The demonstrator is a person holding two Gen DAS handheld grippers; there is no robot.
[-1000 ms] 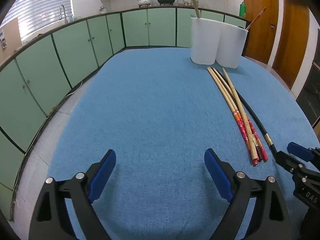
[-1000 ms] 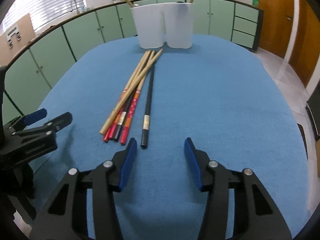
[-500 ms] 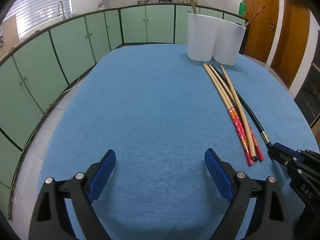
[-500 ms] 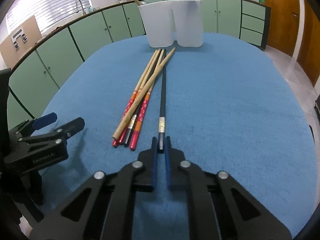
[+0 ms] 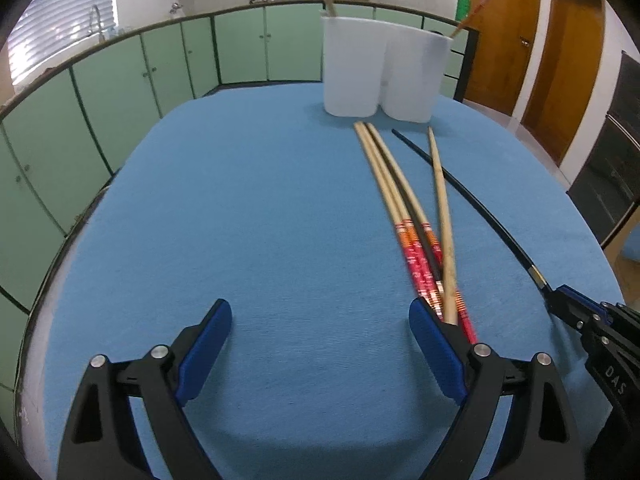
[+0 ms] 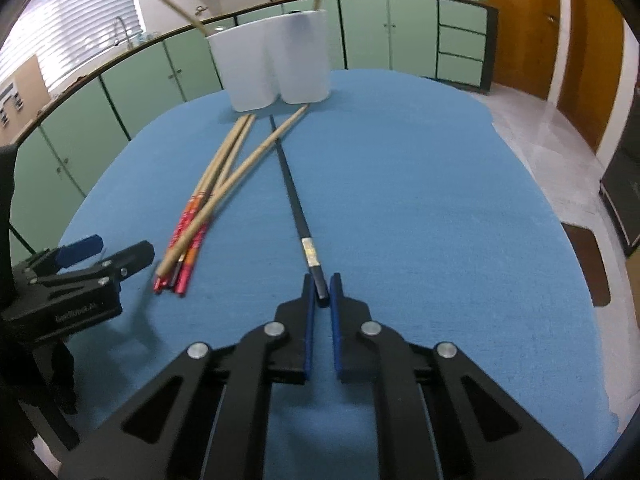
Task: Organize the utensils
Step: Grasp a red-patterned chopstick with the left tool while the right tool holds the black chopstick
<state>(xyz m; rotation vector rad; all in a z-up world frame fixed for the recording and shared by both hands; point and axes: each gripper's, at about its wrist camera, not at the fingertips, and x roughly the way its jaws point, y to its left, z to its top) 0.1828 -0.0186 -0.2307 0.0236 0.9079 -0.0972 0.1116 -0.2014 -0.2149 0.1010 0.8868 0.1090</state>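
Now the right gripper, jaws around the black chopstick.

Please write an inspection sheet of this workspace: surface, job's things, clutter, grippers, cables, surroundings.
Surface: table under a blue cloth.
Job's things: black chopstick pinched at its near end; loose chopsticks lie crossed to its left, some red-ended; white holder at the far edge with a stick in each cup.
Clutter: nothing seen.
Grippers: right tool shut on the black chopstick; left tool open, its right finger beside the red ends.
Cables: nothing seen.
Surroundings: green cabinets, wooden doors, pots on the counter.
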